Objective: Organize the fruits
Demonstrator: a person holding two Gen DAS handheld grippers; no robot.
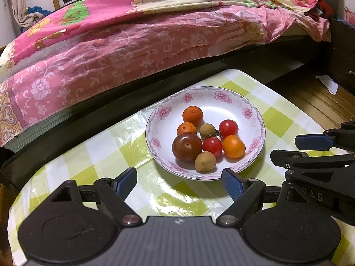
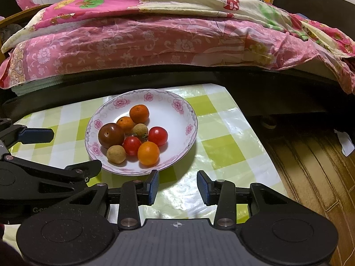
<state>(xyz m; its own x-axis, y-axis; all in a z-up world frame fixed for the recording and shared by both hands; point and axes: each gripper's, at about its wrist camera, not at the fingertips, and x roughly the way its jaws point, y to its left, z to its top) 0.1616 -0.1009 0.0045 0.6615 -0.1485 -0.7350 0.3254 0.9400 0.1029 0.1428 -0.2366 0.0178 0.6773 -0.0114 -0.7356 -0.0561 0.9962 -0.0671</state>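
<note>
My left gripper (image 1: 179,180) gapes wide, my right gripper (image 2: 178,187) narrower, both empty, before the fruit plate (image 1: 255,110) near the tabletop's (image 1: 73,155) far edge.

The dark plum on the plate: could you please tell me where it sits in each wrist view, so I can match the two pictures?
Left wrist view: the dark plum lies centre frame, at the fruit pile's lower left.
Right wrist view: the dark plum lies left of centre, at the pile's left edge.
Shared landmark: the flowered plate that holds the fruit.
</note>
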